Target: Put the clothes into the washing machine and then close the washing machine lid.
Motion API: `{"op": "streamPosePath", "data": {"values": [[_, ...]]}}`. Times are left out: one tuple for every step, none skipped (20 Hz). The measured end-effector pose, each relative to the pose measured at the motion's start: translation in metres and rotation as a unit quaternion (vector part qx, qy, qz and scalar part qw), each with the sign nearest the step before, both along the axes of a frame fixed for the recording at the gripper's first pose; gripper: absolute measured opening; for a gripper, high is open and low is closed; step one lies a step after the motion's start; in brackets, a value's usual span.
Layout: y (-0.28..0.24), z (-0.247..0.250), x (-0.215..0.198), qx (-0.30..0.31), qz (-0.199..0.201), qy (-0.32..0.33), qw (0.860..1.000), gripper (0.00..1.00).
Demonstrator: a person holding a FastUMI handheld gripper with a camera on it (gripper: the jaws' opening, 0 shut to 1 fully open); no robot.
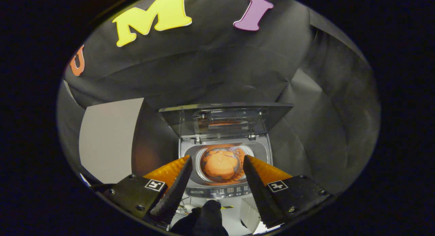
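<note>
Looking down from above and in front, the gripper [217, 161] hangs over a top-loading washing machine [224, 154], its two fingers spread wide with nothing between them but air. The fingertips [188, 161] frame the drum opening, one to each side of it. Inside the drum lies an orange bundle of clothes [221, 163] (folds hard to make out, it reads as one rounded heap), sitting well below the fingers and not touched by them. The lid [226, 120] stands raised at the back of the machine, tilted up toward the black cloth wall, with an orange reflection on its underside. The control panel [222, 191] runs along the near edge of the machine, between the two fingers. A dark gloved hand [209, 215] shows low between the finger bases, nearer than the panel. A pale flat board [108, 141] stands to the left of the machine, apart from it, against the cloth.
</note>
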State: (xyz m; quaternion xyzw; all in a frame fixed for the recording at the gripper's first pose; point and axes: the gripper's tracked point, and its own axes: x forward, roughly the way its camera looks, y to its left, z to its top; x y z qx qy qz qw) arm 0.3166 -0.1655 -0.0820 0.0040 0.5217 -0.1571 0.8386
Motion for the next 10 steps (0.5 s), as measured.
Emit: {"op": "streamPosePath", "data": {"values": [[0.0,0.007,0.007,-0.011,0.006,-0.013,1.0,0.94],[0.001,0.015,0.016,-0.021,0.015,-0.031,0.999,0.94],[0.0,0.021,0.026,-0.031,0.022,-0.048,0.998,0.94],[0.0,0.027,0.038,-0.037,0.03,-0.067,0.997,0.94],[0.002,0.034,0.05,-0.041,0.039,-0.085,0.995,0.94],[0.0,0.04,0.064,-0.048,0.047,-0.098,0.993,0.94],[0.0,0.045,0.078,-0.052,0.057,-0.114,0.991,0.94],[-0.001,0.047,0.088,-0.057,0.065,-0.127,0.988,0.94],[-0.004,0.049,0.099,-0.059,0.071,-0.139,0.986,0.94],[-0.007,0.051,0.11,-0.059,0.076,-0.146,0.984,0.94]]}}
